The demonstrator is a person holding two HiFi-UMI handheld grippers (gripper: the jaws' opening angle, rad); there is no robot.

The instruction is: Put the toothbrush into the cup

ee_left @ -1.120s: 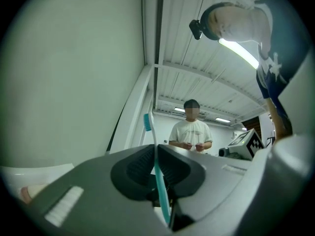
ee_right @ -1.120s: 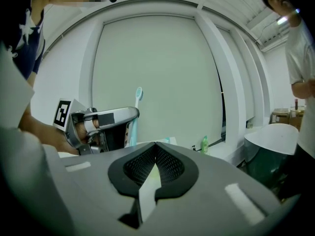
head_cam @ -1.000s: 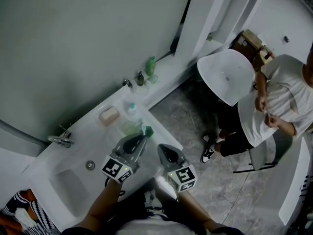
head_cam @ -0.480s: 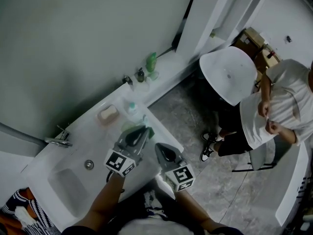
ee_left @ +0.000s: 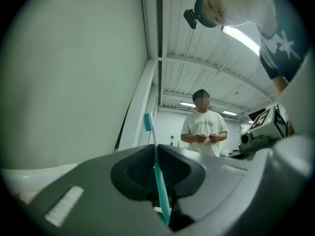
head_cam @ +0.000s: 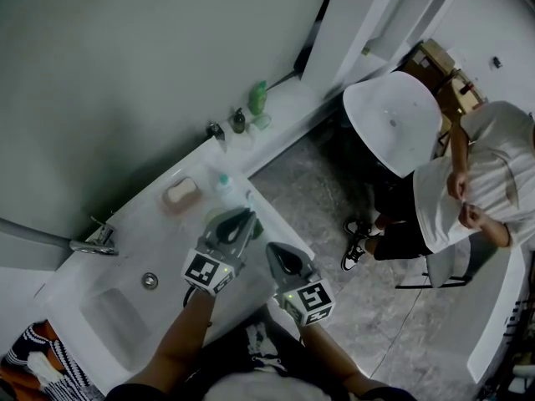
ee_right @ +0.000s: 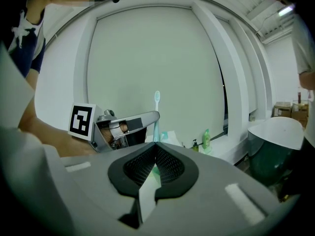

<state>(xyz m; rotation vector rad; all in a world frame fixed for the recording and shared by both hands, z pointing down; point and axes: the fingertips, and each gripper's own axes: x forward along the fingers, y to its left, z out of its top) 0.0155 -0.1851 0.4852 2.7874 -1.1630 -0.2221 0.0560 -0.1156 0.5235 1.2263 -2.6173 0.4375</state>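
The left hand-held gripper clenched the toothbrush, its long axis upright with the bristles up, just above the cup on the bench. The right hand-held gripper, clamped shut and empty, sat farther from the cup.

Soap, perhaps, on white countertop

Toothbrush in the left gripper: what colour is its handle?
Teal plastic toothbrush handle, clearest in the left gripper view.
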